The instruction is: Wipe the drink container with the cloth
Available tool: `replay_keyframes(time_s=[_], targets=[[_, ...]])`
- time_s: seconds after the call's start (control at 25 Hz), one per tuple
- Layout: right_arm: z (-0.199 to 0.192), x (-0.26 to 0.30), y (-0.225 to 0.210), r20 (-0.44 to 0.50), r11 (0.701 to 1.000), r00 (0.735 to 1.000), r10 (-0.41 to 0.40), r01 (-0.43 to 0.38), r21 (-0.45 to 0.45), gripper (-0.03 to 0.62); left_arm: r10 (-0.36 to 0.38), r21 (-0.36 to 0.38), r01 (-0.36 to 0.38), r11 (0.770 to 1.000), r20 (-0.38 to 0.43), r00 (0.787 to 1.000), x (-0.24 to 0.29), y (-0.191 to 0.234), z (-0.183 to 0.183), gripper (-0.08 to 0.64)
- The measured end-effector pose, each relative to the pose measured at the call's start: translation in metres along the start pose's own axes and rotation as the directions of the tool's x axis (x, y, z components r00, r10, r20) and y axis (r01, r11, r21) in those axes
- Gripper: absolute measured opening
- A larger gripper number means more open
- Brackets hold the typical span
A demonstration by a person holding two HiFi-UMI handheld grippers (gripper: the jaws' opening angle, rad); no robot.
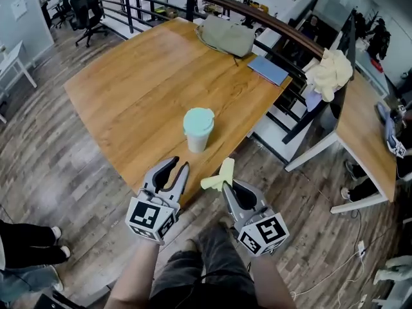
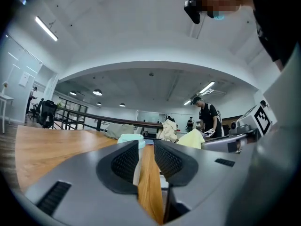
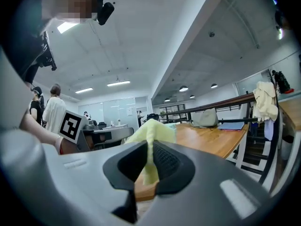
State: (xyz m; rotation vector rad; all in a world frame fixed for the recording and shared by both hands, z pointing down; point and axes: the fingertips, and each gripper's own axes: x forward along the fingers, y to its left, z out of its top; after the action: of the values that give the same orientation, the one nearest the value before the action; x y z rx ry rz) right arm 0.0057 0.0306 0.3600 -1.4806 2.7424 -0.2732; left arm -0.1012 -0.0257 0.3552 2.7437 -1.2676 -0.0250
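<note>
Both units are the same build. Left gripper (image 1: 181, 167) and right gripper (image 1: 226, 187): light grey moulded shells, curved tapering jaws, black ribbed pads (image 2: 126, 161) on the inner faces. Each has a cube (image 1: 152, 216) at the back, white faces with black square markers. Person wears dark grey trousers (image 1: 199, 269); forearms bare.

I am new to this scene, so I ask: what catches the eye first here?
A mint-lidded cup stands near the front corner of the wooden table. Nearer the person, the right gripper pinches a yellow cloth; the left gripper is empty.
</note>
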Motion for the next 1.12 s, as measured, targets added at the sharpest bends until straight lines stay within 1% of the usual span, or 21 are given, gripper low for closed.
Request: replay_keyframes(time_s=[0.16,0.28,0.36,0.48,0.56,0.68,0.84,1.0,1.12], targets=[[-0.008,0.026,-0.02,-0.023,1.0,0.999,0.026,-0.026,0.006,0.04,-0.011,0.016,0.011,1.0,-0.007,1.0,0.035,0.017,0.002,0.142],[-0.014,0.044,-0.033,-0.049,0.999,0.998,0.046,-0.046,0.02,0.04,0.019,0.023,-0.018,1.0,-0.021,1.0,0.054,0.03,0.001,0.225],[-0.012,0.054,-0.04,-0.068,0.998,0.996,0.059,-0.059,0.008,0.04,0.04,0.011,-0.04,0.999,-0.025,0.999,0.065,0.038,0.0,0.275],[-0.011,0.069,-0.049,-0.093,0.996,0.992,0.081,-0.083,-0.012,0.04,0.038,0.014,-0.037,0.999,-0.033,0.999,0.083,0.048,0.0,0.324],[-0.012,0.079,-0.058,-0.101,0.996,0.991,0.086,-0.087,-0.005,0.04,0.027,0.027,-0.026,0.999,-0.041,0.999,0.098,0.054,0.002,0.342],[-0.017,0.088,-0.068,-0.114,0.996,0.989,0.092,-0.091,0.017,0.04,-0.004,0.037,0.007,0.999,-0.075,0.997,0.113,0.057,-0.001,0.359],[-0.02,0.098,-0.075,-0.125,0.994,0.986,0.106,-0.104,0.024,0.04,-0.085,0.043,0.09,0.995,-0.123,0.989,0.128,0.056,-0.001,0.382],[-0.023,0.105,-0.081,-0.13,0.993,0.985,0.116,-0.114,0.029,0.04,-0.163,0.056,0.174,0.983,-0.158,0.974,0.138,0.05,-0.002,0.383],[-0.022,0.109,-0.085,-0.129,0.992,0.984,0.123,-0.12,0.034,0.04,-0.217,0.079,0.234,0.969,-0.187,0.958,0.144,0.045,-0.002,0.383]])
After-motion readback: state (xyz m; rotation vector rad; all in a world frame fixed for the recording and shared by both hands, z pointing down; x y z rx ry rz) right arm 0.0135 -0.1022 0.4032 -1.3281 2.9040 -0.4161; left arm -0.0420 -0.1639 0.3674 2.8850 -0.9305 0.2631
